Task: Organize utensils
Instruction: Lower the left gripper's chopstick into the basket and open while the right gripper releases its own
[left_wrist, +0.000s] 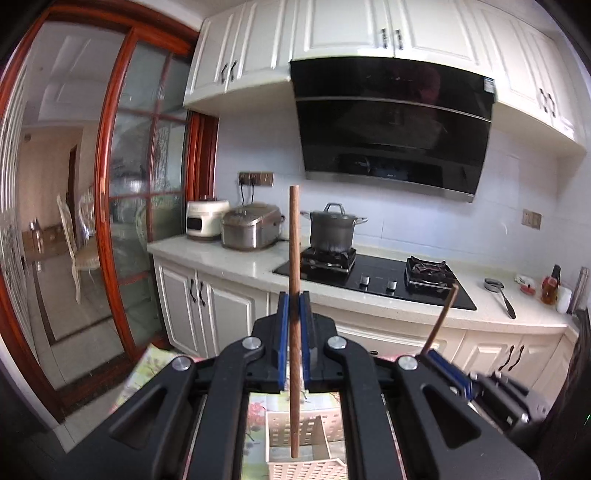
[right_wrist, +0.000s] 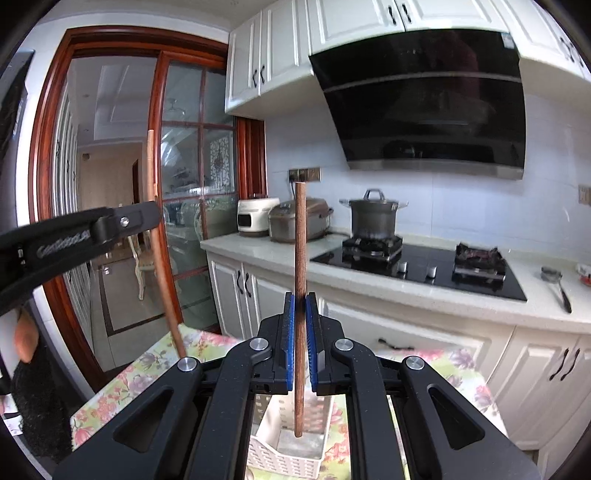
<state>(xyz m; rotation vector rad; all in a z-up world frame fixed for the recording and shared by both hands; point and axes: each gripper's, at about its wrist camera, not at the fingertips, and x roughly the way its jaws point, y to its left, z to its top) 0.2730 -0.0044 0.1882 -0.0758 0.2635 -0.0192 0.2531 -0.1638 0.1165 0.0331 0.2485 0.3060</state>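
each hand-held gripper, left (left_wrist: 294, 306) and right (right_wrist: 300, 308), clamps an upright wooden stick (left_wrist: 294, 240) over the basket (left_wrist: 306, 467).

Both wrist cams sit close behind own fingers, facing the stove (left_wrist: 373, 275) (right_wrist: 421, 264) at 12–1 o'clock. Shared: counter (left_wrist: 229, 258) (right_wrist: 266, 254), basket (left_wrist: 303, 469) (right_wrist: 280, 458) at 6.

chopstick (left_wrist: 294, 314) above basket (left_wrist: 306, 465), basket on tablecloth (right_wrist: 122, 384)

Left hand-held gripper (left_wrist: 294, 317) and right hand-held gripper (right_wrist: 300, 317) both clamped, pointing forward.
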